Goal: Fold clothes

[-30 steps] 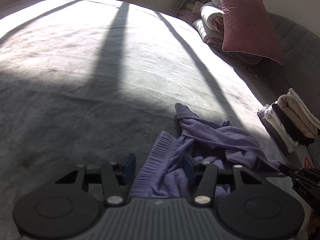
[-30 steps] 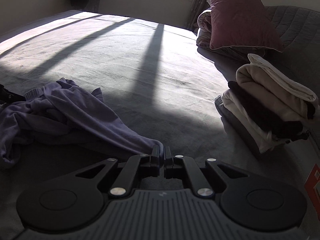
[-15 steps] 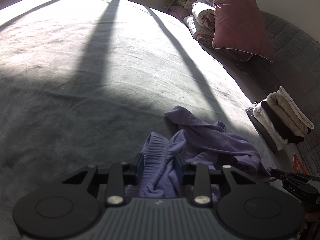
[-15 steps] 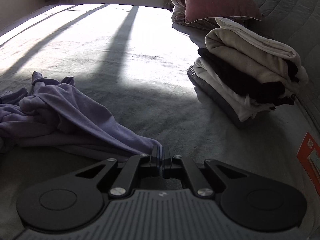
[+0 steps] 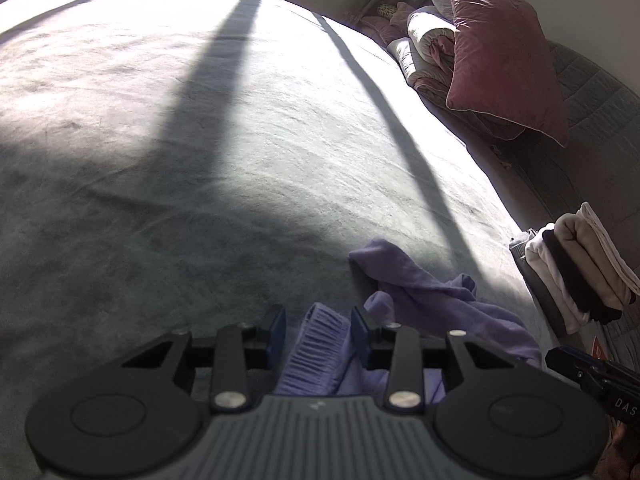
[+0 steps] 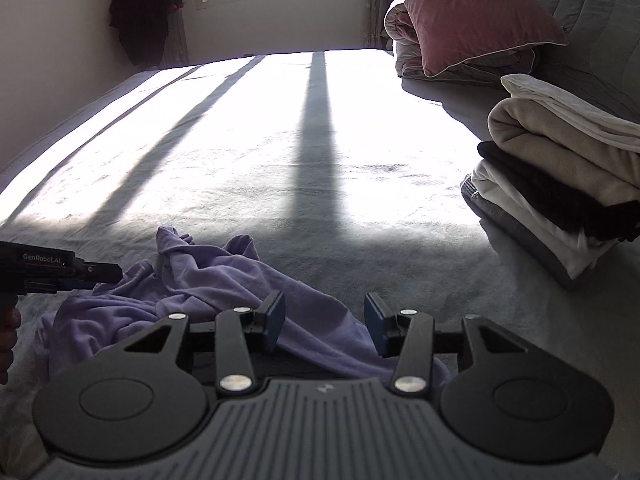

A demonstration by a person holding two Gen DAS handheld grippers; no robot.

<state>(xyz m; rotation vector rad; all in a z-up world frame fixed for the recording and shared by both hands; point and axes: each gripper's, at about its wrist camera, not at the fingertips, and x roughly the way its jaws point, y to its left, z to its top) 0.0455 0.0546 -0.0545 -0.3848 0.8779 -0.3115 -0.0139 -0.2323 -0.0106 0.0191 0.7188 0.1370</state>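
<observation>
Lying crumpled on the grey bed (image 6: 320,184) in front of me is a lilac knit garment (image 6: 208,280), bunched into soft ridges, one twisted end poking up toward the sunlit patch. My left claw (image 5: 318,330) is spread wide, its blue pads on either side of the garment's ribbed hem (image 5: 316,344) but not pressing on it. My right claw (image 6: 325,320) is also released — its pads are parted above a flat flap of the same cloth. To my right, a stack of folded clothes (image 6: 560,184) sits near the quilted headboard (image 6: 592,8), with a pink pillow (image 6: 472,12) behind it. The fabric looks light, limp and stretchy; I judge it will sag and slide unless pinched at the firmer ribbed hem and a matching edge.
</observation>
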